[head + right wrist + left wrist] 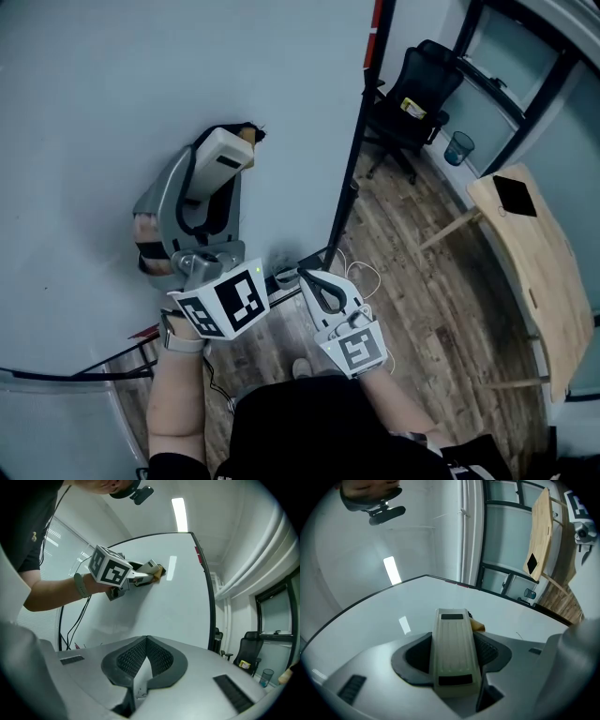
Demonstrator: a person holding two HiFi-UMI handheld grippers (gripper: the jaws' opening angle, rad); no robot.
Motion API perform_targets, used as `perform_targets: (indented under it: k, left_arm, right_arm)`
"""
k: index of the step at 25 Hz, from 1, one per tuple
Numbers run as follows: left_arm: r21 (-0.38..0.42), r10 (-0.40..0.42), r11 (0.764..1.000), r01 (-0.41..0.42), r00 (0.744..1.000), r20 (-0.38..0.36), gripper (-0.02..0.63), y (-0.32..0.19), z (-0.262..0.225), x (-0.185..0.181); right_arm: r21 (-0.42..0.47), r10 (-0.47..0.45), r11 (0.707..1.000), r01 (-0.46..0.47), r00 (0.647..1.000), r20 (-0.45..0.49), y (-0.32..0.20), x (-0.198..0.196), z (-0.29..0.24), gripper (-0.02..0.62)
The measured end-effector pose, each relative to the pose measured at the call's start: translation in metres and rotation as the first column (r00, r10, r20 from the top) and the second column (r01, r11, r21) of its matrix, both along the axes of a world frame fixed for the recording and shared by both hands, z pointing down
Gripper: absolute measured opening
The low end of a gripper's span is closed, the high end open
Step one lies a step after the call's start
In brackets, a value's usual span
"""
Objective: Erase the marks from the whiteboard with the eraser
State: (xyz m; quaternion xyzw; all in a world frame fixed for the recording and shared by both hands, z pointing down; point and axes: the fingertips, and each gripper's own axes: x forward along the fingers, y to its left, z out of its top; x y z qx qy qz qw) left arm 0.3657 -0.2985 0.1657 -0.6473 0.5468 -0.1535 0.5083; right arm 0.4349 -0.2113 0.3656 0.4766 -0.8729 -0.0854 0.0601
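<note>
- The only container I can find is a small bluish bin (458, 147) on the wooden floor (422, 309) by the glass wall, near the black office chair (412, 89). It is too small for me to tell what is in it.
- My left gripper (214, 178) has its fingers (490, 651) clenched on the eraser (453, 648), one dark pad on each long side.
- The eraser is a cream plastic block with a ribbed back and a dark rectangle at each end. A yellowish pad pokes out at its far tip, and that end is against the whiteboard (94, 112).
- My right gripper (143, 667) is held low, apart from the board, near its bottom edge. Its fingers (161, 660) are closed tip to tip with nothing between them.
- Only the left gripper view shows the ribs and the dark end patches on the eraser.
- Only the right gripper view shows my left forearm (51, 592) from the side, with its wristband (80, 585), and the cables (70, 630) hanging down the board's left edge.
- Only the head view shows both grippers at once, along with the pale wooden worktop (534, 281) to my right. A dark flat thing (516, 195) lies on it.
</note>
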Motion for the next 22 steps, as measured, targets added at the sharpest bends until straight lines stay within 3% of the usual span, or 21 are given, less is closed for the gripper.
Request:
perform_targets:
  k: [5, 11, 18, 22]
  left_arm:
    - [0.020, 0.013, 1.000, -0.014, 1.000, 0.021, 0.259, -0.002, 0.008, -0.001]
    - [0.046, 0.020, 0.999, -0.022, 0.998, 0.054, 0.262, 0.002, 0.003, 0.003]
    - [0.030, 0.009, 1.000, -0.008, 1.000, -0.004, 0.267, 0.006, 0.001, -0.010]
    - [0.023, 0.007, 1.000, -0.006, 1.000, -0.014, 0.267, 0.017, 0.004, -0.042]
  right_arm:
    - [0.000, 0.031, 1.000, -0.031, 1.000, 0.001, 0.001, -0.001, 0.004, 0.026]
    - [0.008, -0.002, 1.000, 0.002, 1.000, -0.011, -0.002, -0.014, -0.007, 0.026]
    - [-0.006, -0.048, 0.999, 0.048, 0.999, 0.013, -0.012, -0.012, -0.007, 0.026]
    - [-0.006, -0.104, 0.995, 0.104, 0.994, 0.016, -0.012, -0.043, -0.008, 0.026]
